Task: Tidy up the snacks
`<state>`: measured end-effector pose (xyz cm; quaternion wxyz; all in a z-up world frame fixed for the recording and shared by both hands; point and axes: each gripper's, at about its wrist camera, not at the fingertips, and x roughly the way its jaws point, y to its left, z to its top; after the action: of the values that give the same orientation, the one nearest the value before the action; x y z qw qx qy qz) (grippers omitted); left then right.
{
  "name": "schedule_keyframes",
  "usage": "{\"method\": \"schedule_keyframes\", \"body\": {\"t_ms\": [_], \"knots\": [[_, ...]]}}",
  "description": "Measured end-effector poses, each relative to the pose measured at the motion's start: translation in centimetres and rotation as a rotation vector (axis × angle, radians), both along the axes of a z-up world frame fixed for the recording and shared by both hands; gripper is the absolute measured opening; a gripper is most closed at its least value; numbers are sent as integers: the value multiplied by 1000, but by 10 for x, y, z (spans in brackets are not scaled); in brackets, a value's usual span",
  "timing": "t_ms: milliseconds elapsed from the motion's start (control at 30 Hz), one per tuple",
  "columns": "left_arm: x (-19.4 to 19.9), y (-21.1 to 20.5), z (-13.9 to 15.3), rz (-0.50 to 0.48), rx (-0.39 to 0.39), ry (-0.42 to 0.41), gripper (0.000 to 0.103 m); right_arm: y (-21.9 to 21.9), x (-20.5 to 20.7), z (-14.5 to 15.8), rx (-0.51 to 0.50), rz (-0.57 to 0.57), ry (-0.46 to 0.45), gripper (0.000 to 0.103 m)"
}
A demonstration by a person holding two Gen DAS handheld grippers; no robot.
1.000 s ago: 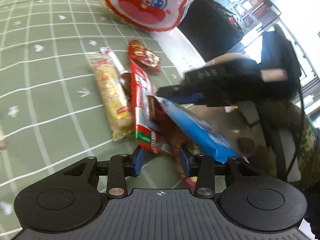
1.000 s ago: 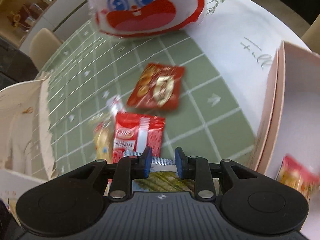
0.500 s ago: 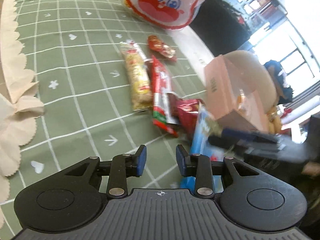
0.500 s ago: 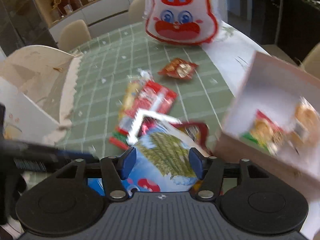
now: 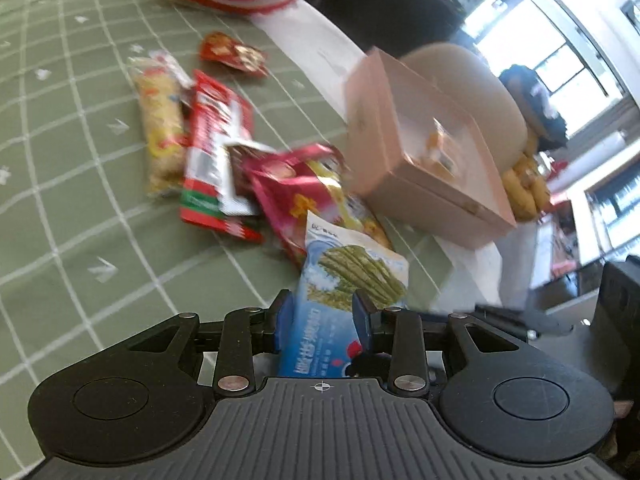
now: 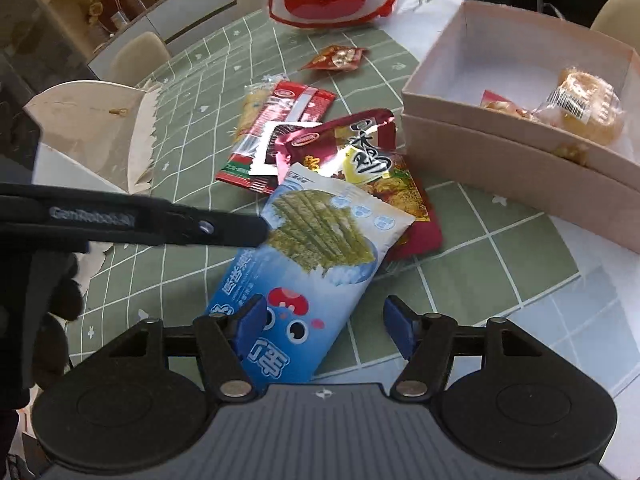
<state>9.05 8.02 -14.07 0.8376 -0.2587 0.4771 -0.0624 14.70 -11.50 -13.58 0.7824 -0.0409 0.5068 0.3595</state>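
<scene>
Pinching the blue seaweed-snack packet (image 5: 352, 280) between its blue pads, the left claw (image 5: 322, 314) held it just above the green checked worktop (image 5: 80, 220). The right claw (image 6: 326, 326) stood spread wide around the packet's lower end without gripping. Beside it lay a red snack pile (image 6: 320, 140) and the pink box (image 6: 500, 156) holding pastries.

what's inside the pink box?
Pink box holds a round pastry in clear wrap and a red-wrapped snack beside it. Its near wall hides the floor right behind it.
</scene>
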Motion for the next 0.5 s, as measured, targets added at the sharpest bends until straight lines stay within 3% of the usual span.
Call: {"method": "schedule_keyframes", "body": {"t_ms": [167, 333, 500], "knots": [[-10, -9, -1, -30, 24, 17, 37, -10, -2, 9, 6, -13, -37, 65], [-26, 14, 5, 48, 56, 11, 37, 0, -14, 6, 12, 42, -1, 65], [-38, 27, 6, 83, 25, 32, 37, 34, -33, 8, -51, 86, -111, 65]]}}
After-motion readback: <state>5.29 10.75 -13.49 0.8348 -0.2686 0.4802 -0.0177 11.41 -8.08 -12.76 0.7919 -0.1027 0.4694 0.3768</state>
